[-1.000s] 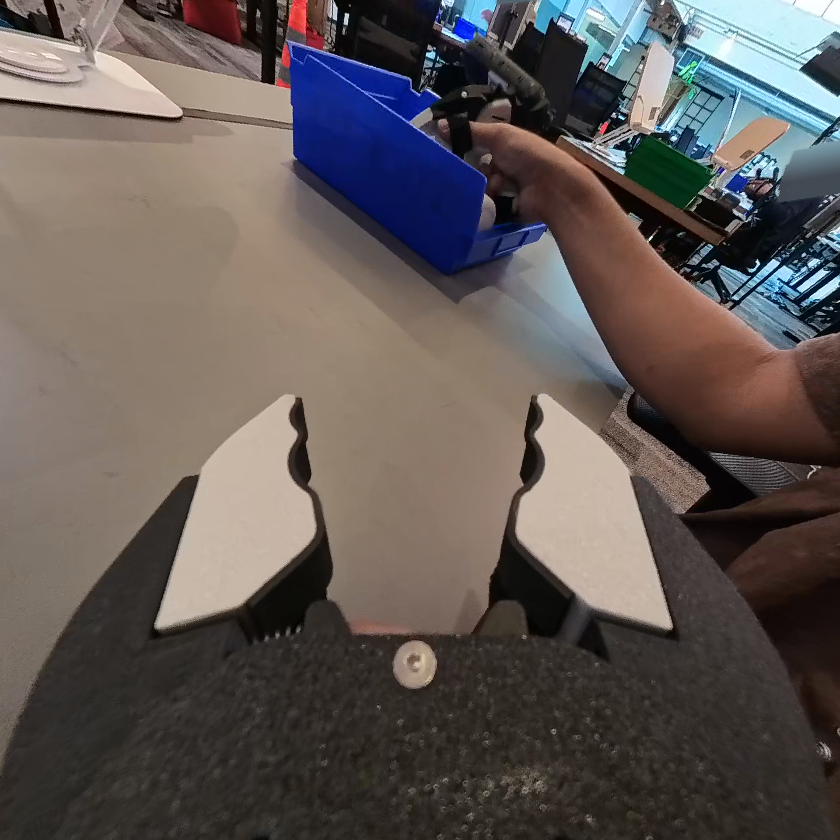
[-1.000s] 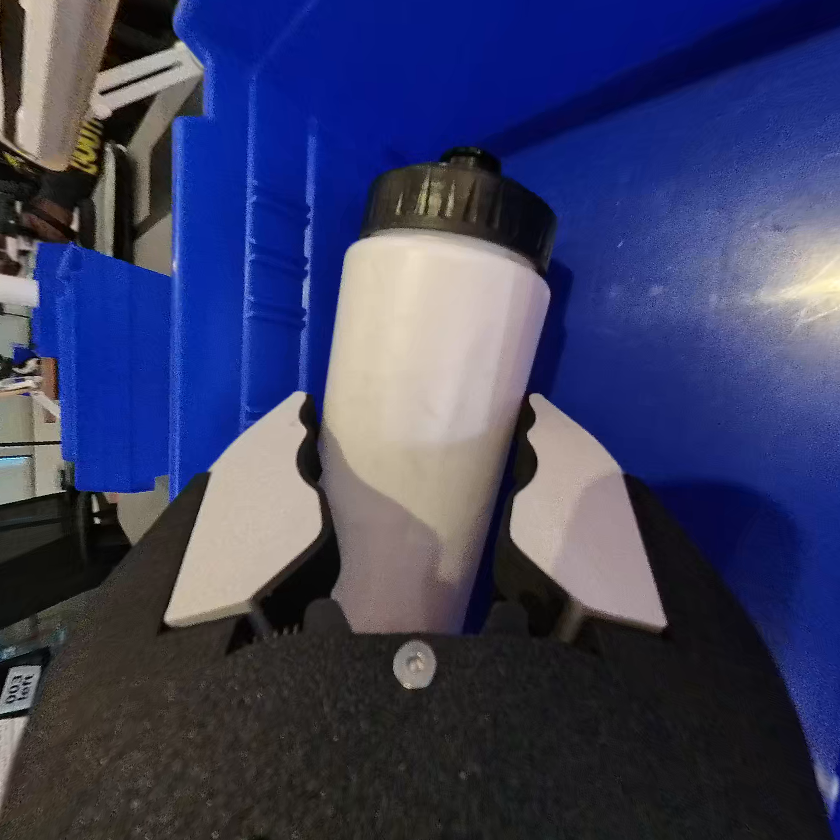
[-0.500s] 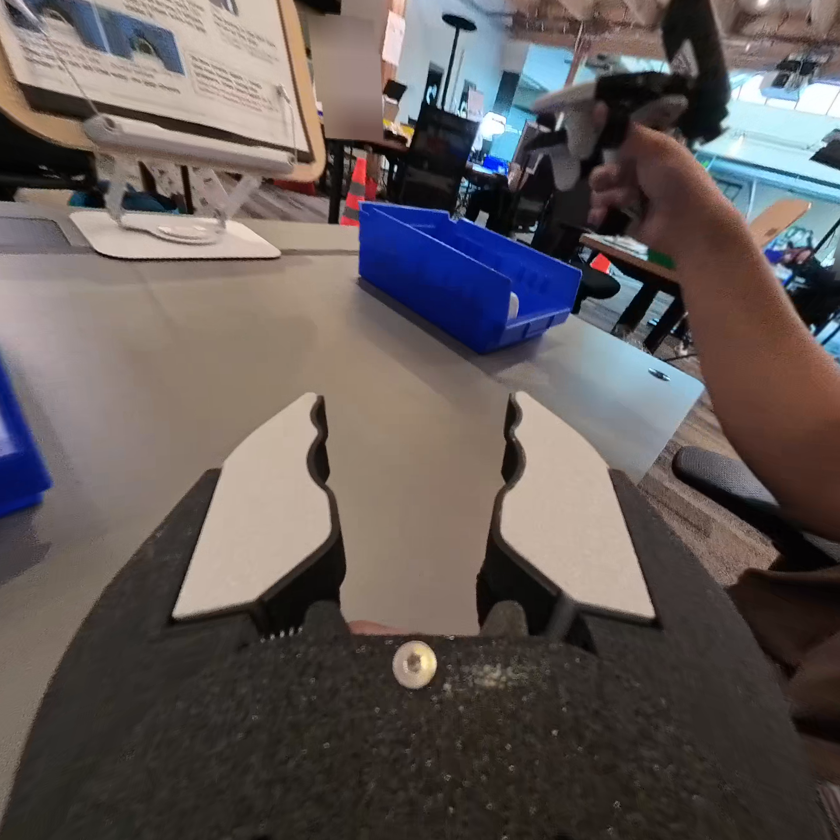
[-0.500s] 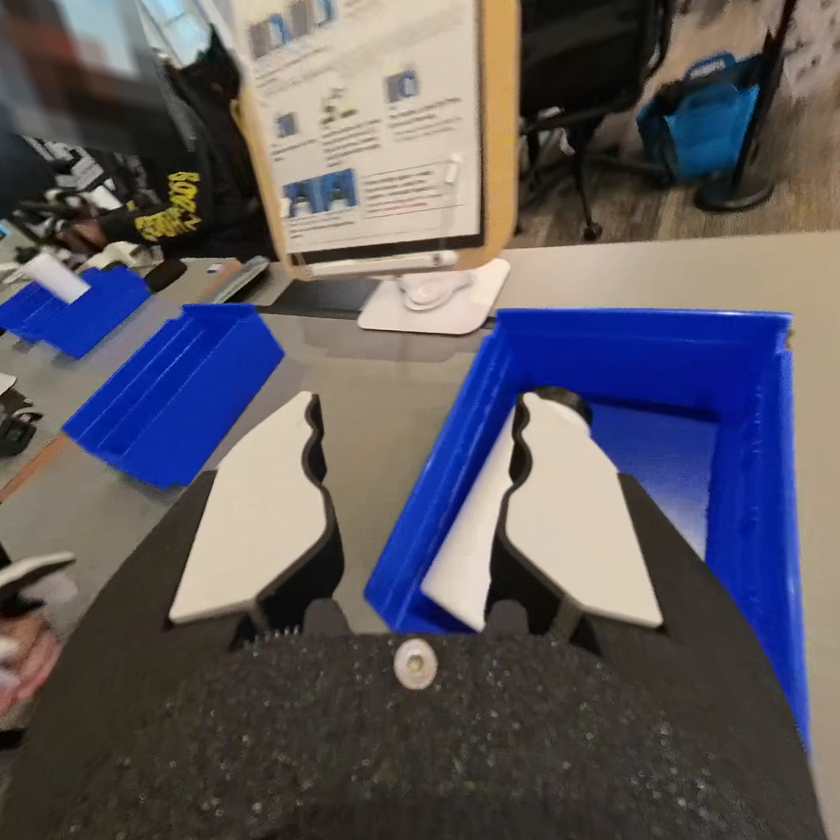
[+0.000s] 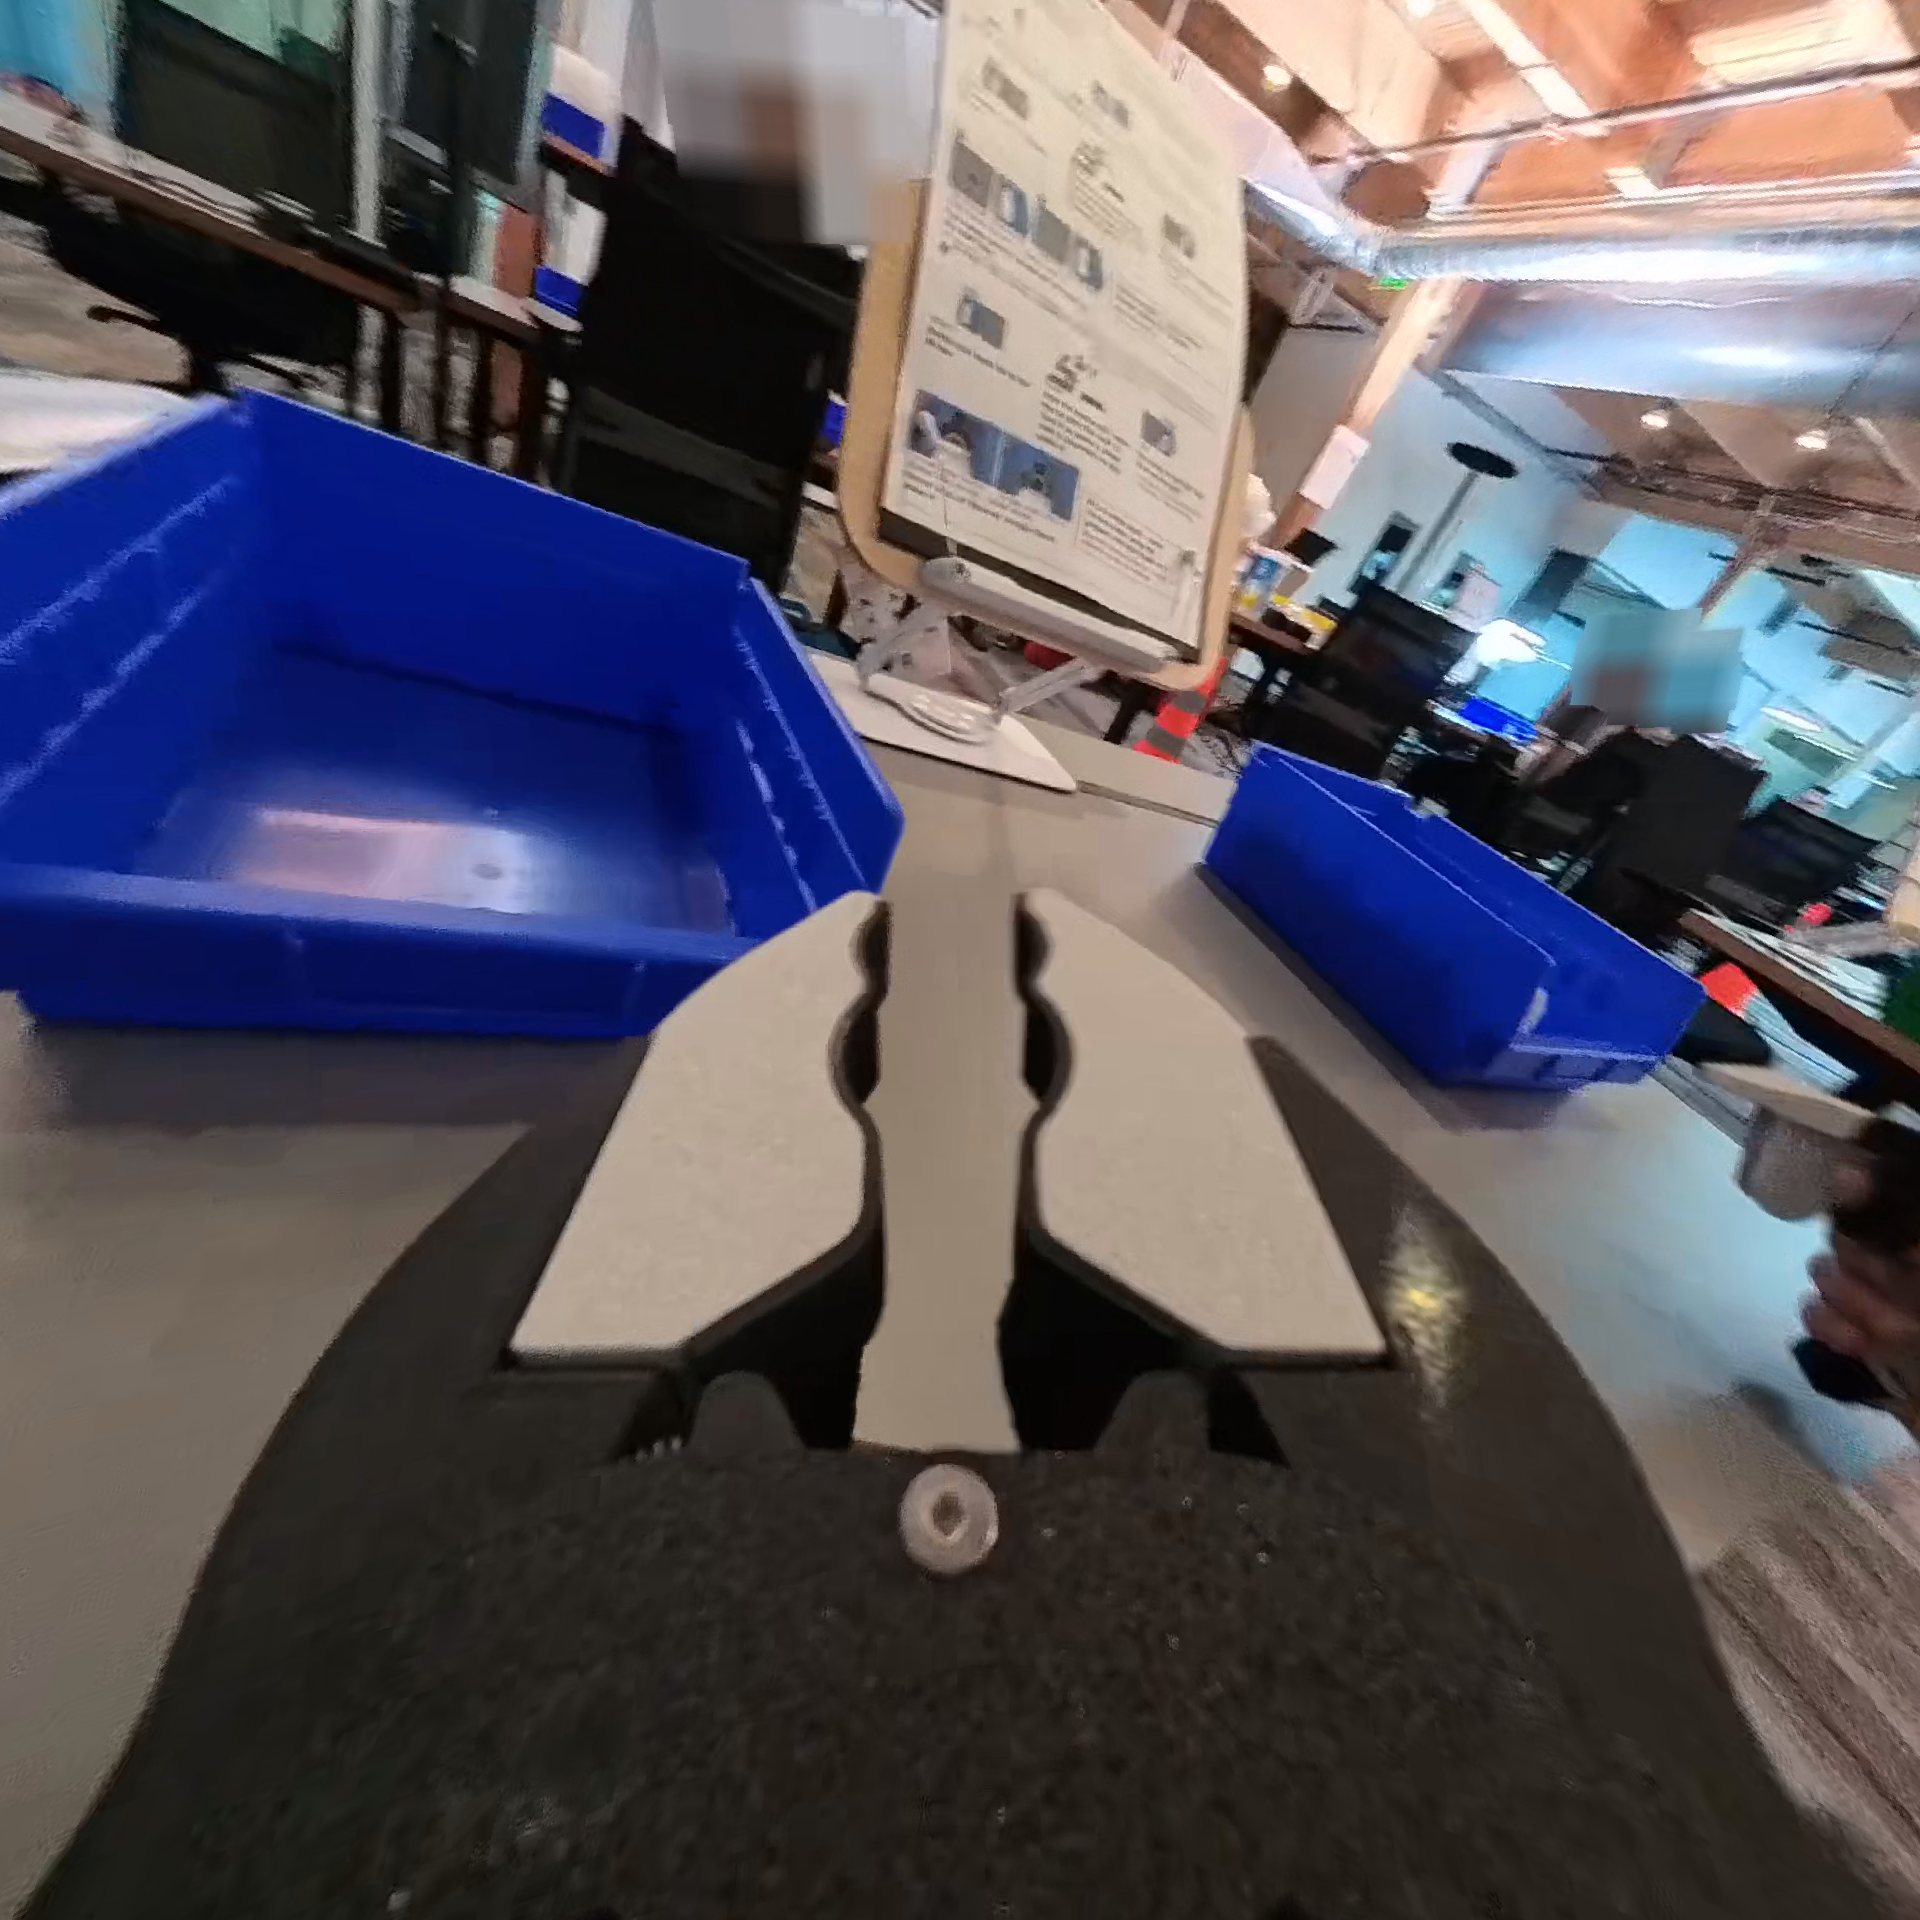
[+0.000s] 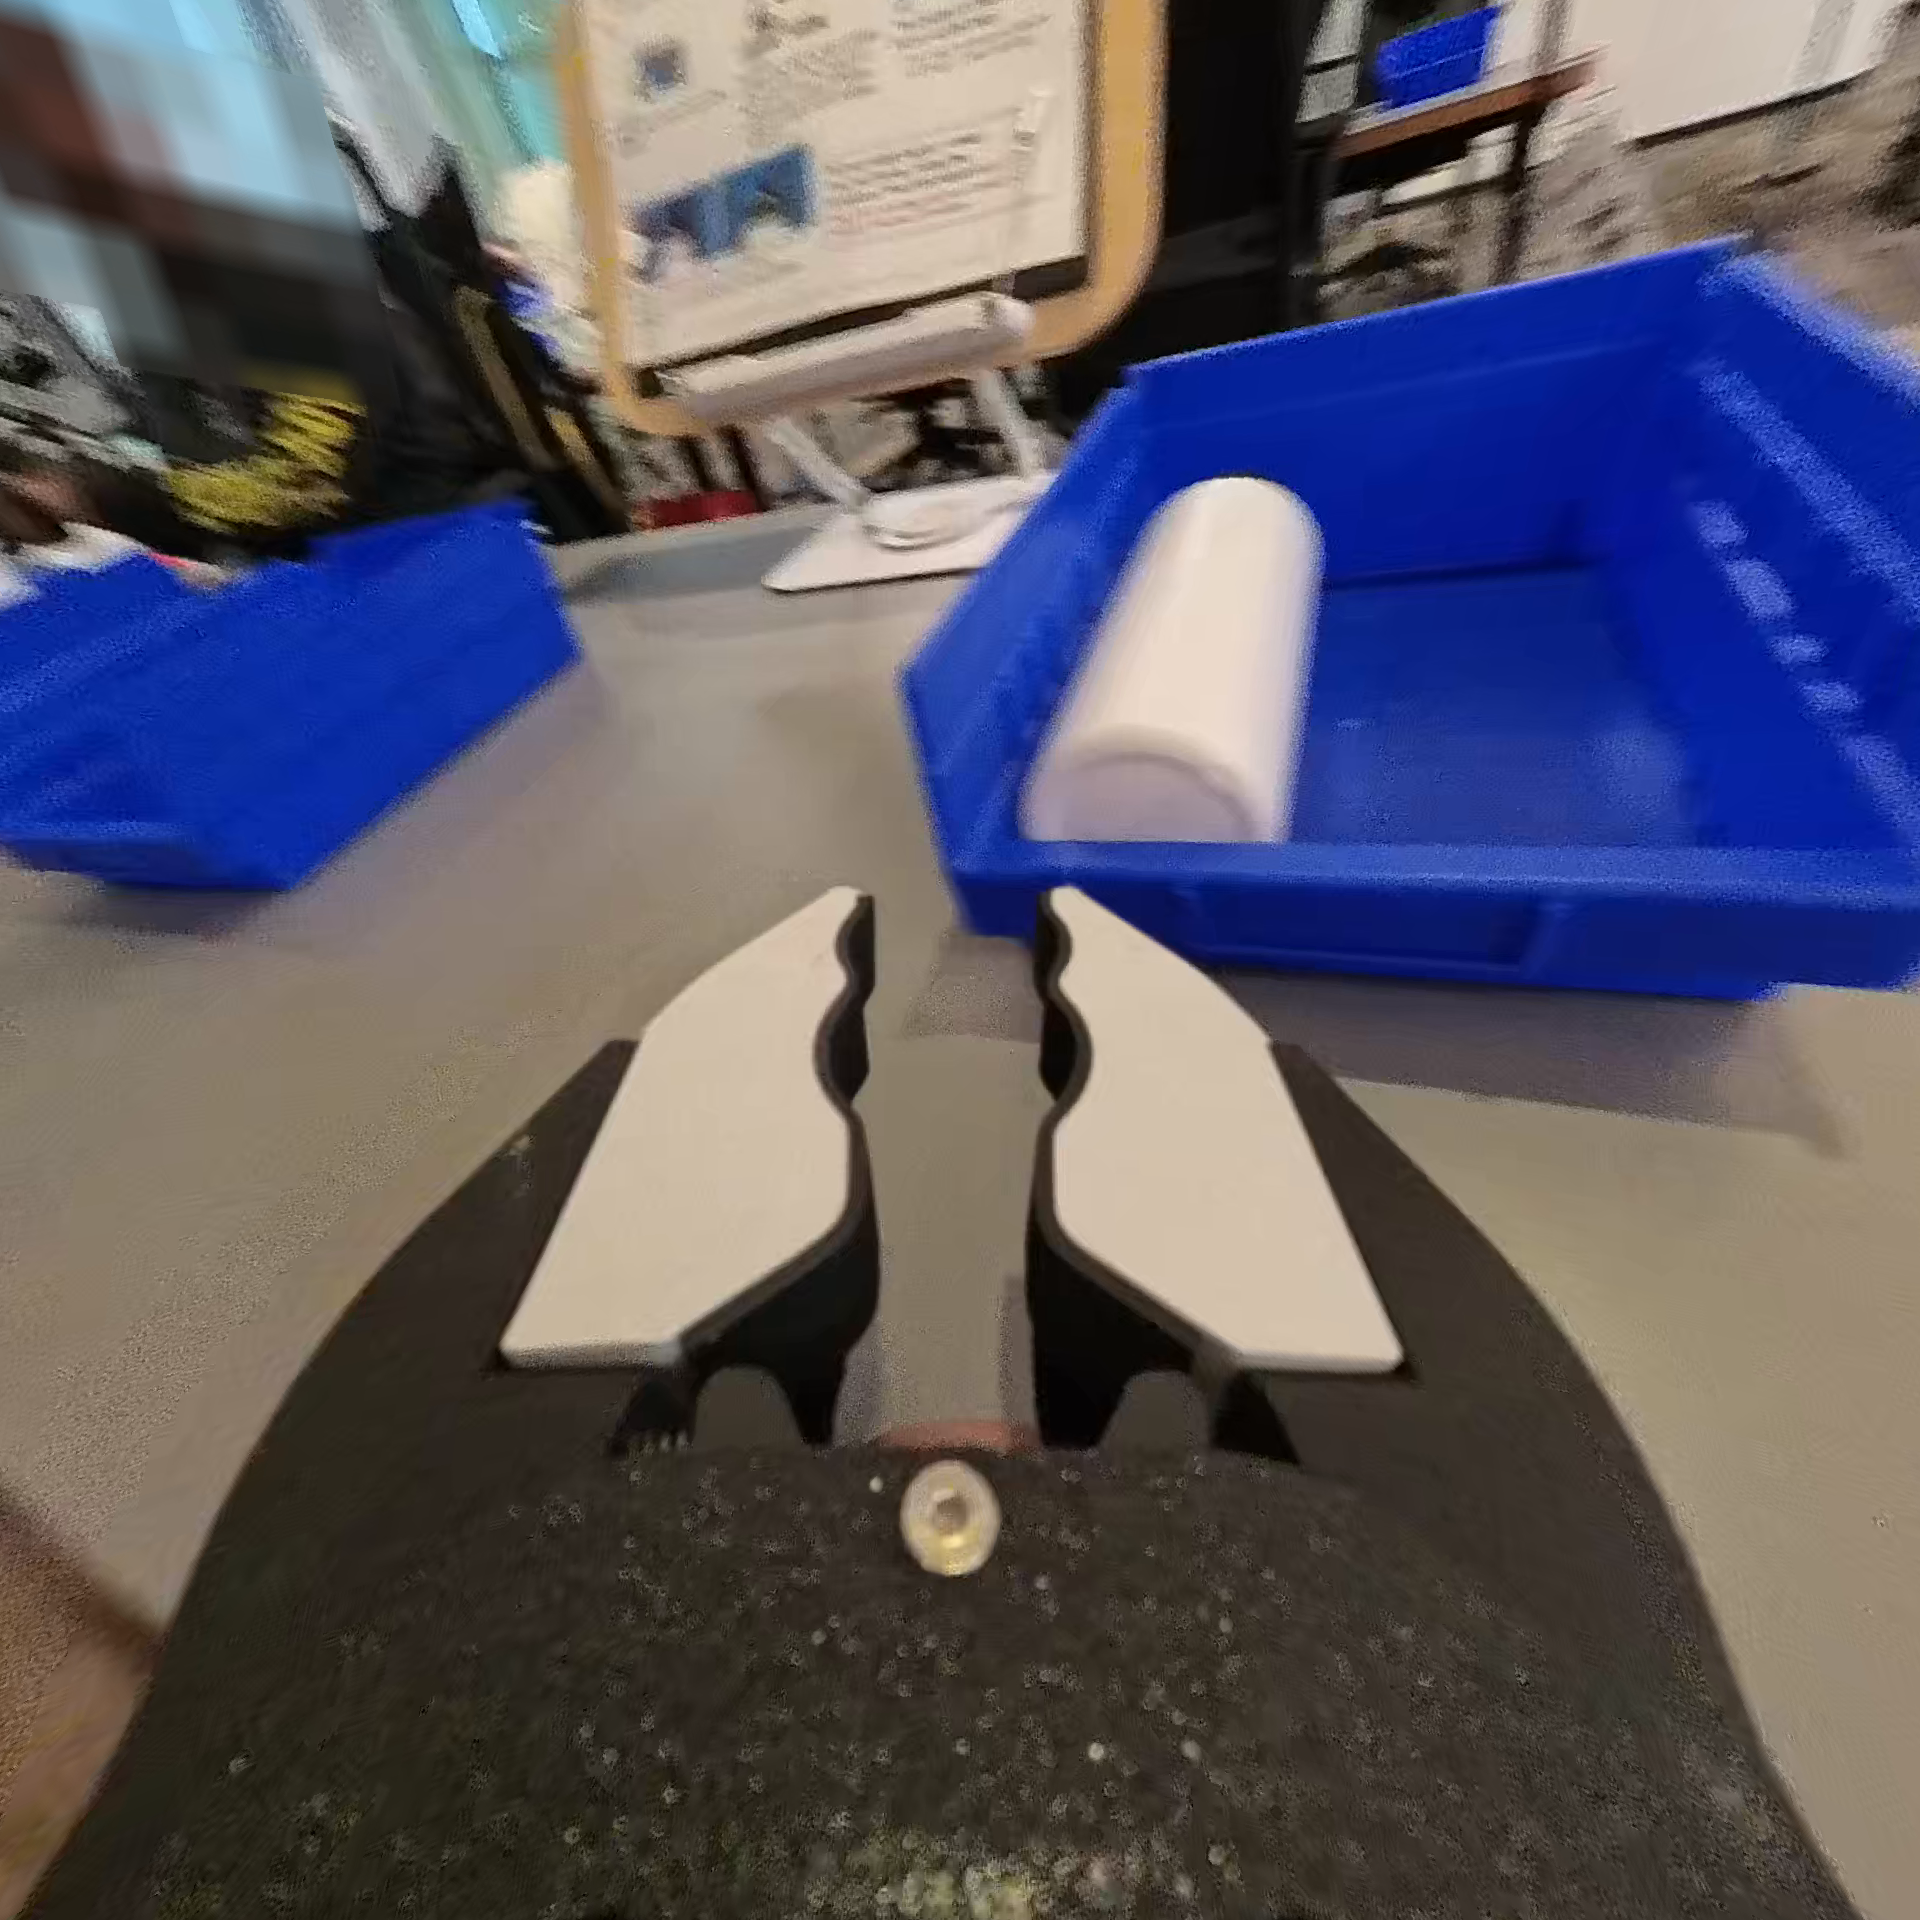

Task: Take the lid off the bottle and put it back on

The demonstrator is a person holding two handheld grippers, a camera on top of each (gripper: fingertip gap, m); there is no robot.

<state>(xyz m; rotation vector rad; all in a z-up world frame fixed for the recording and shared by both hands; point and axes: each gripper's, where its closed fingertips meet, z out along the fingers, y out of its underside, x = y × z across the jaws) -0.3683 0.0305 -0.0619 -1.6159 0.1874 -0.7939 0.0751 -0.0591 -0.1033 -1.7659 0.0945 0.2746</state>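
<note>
A white bottle (image 6: 1184,665) lies on its side in a blue bin (image 6: 1455,914) in the right wrist view. Its lid end points away and is hidden. My right gripper (image 6: 956,904) hovers over the grey table (image 6: 416,1039) just in front of that bin's near left corner. Its jaws are narrowly apart with nothing between them. My left gripper (image 5: 951,914) is over the table (image 5: 208,1195) between two blue bins, jaws narrowly apart and empty. The right gripper (image 5: 1787,1143) shows blurred at the right edge of the left wrist view, held by a hand.
An empty blue bin (image 5: 312,935) sits left of my left gripper and a second bin (image 5: 1434,935) to its right. Another blue bin (image 6: 260,707) is at the left in the right wrist view. A document stand (image 5: 1060,364) stands behind the bins, also in the right wrist view (image 6: 852,166).
My right gripper let go of the bottle, left it in the bin and pulled back out. Both grippers' jaws narrowed on air. My left gripper swung left towards the empty bin.
</note>
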